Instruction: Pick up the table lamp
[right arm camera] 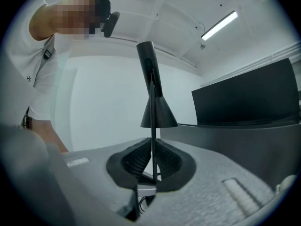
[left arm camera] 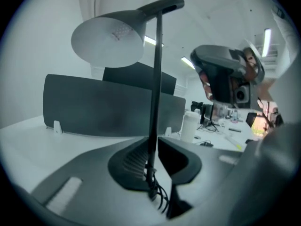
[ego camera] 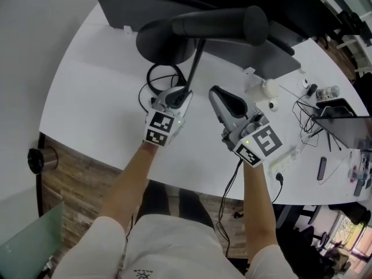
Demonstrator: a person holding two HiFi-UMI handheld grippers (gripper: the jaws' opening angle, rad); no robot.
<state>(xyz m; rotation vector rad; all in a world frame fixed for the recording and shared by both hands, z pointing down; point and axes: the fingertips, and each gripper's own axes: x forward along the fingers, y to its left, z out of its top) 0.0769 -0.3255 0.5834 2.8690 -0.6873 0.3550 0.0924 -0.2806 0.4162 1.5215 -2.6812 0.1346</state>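
A black table lamp stands on the white table [ego camera: 93, 103], with a cone shade [ego camera: 165, 39] and a thin stem [ego camera: 196, 63]. My left gripper [ego camera: 177, 95] is at the foot of the stem. In the left gripper view the stem [left arm camera: 154, 102] runs between the jaws of the left gripper [left arm camera: 155, 166]. It lies along the left pad, and a white gap shows before the right pad, so this gripper is open. My right gripper [ego camera: 216, 92] hovers a little right of the stem. Through the narrow jaw gap of the right gripper [right arm camera: 153, 168] the stem [right arm camera: 153, 140] shows farther off, and nothing is held.
The lamp's black cable [ego camera: 158, 74] lies coiled by its foot. A long black panel [ego camera: 279, 51] stands behind the lamp. To the right are a white bottle [ego camera: 266, 89], a power strip [ego camera: 285, 164], cables and small devices. The table's front edge is close to my arms.
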